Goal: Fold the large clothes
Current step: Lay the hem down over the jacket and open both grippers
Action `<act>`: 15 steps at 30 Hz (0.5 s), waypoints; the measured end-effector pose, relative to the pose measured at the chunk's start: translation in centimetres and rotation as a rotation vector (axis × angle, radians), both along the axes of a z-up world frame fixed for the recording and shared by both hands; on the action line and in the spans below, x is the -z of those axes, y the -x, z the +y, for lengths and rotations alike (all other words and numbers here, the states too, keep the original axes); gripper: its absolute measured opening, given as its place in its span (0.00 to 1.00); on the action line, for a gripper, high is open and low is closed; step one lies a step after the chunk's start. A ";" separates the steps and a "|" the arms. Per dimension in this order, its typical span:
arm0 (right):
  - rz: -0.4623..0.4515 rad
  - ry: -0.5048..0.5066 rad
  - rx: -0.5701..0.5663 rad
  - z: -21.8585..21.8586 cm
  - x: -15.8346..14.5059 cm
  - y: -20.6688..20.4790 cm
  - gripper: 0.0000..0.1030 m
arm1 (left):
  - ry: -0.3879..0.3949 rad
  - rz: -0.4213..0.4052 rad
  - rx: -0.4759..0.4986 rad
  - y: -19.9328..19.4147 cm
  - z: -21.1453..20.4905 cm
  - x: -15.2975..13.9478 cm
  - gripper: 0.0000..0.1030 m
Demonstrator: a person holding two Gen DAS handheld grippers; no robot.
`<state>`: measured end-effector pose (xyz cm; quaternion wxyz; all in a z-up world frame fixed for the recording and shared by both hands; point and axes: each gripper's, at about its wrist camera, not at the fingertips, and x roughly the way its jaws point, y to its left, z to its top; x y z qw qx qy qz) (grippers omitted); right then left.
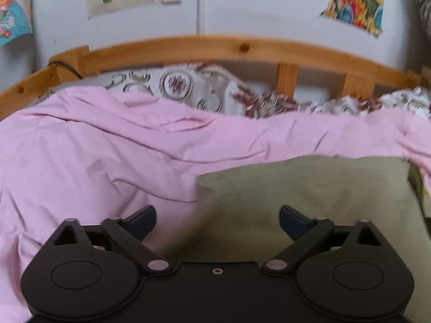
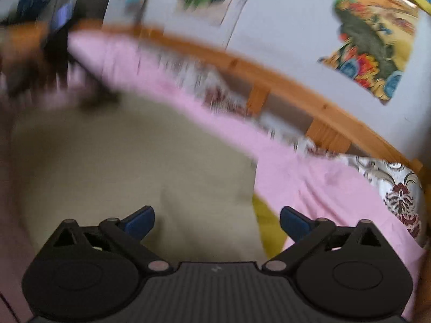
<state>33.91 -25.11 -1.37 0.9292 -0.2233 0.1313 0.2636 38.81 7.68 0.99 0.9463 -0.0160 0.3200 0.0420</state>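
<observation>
An olive-khaki garment point(image 1: 309, 196) lies flat on a pink bedsheet point(image 1: 94, 148). In the left wrist view its left edge and far corner sit just ahead of my left gripper point(image 1: 217, 222), whose blue-padded fingers point(image 1: 142, 219) stand wide apart with nothing between them. The right wrist view is blurred: the same garment point(image 2: 129, 161) fills the lower left, its right edge near a yellow-green strip point(image 2: 266, 223). My right gripper point(image 2: 217, 222) hovers over that edge, open, with no cloth pinched.
A curved wooden bed frame point(image 1: 215, 45) runs along the far side, with a floral pillow point(image 1: 177, 86) against it. Behind it is a white wall with colourful pictures point(image 1: 355, 0). A dark blurred shape point(image 2: 54, 53) is at the far left in the right wrist view.
</observation>
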 end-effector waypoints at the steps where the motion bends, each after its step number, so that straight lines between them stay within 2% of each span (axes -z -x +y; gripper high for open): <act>1: 0.009 0.030 0.016 0.6 0.6 -0.4 0.57 | 0.013 -0.014 0.010 0.3 -0.6 0.0 0.97; 2: 0.018 0.037 0.048 0.7 1.1 -1.1 0.41 | 0.024 -0.018 0.021 0.4 -1.1 0.1 0.97; 3: 0.028 0.011 0.090 0.4 1.2 -2.0 0.20 | 0.038 -0.019 0.040 0.4 -1.9 0.3 0.97; 5: 0.035 -0.082 0.190 -0.5 0.9 -3.4 0.18 | 0.048 -0.027 0.082 0.0 -3.2 0.9 0.97; 8: 0.052 -0.239 0.446 -3.1 0.0 -6.9 0.21 | 0.000 -0.038 0.121 -0.6 -5.8 2.1 0.97; 10: 0.101 -0.342 0.577 -4.5 -0.4 -8.7 0.35 | -0.018 -0.052 0.135 -1.1 -7.1 2.4 0.97; 11: 0.101 -0.364 0.637 -4.5 -0.7 -9.0 0.38 | -0.023 -0.061 0.130 -1.2 -7.6 2.5 0.98; 12: 0.090 -0.382 0.651 -4.2 -1.1 -8.7 0.53 | -0.027 -0.073 0.122 -1.5 -8.1 2.6 0.98; 13: 0.071 -0.408 0.634 -3.7 -1.6 -8.3 0.72 | -0.030 -0.083 0.116 -1.9 -8.4 2.8 0.99; 15: 0.010 -0.438 0.577 -1.5 -2.3 -6.9 0.85 | -0.056 -0.090 0.090 -2.9 -9.2 3.3 0.99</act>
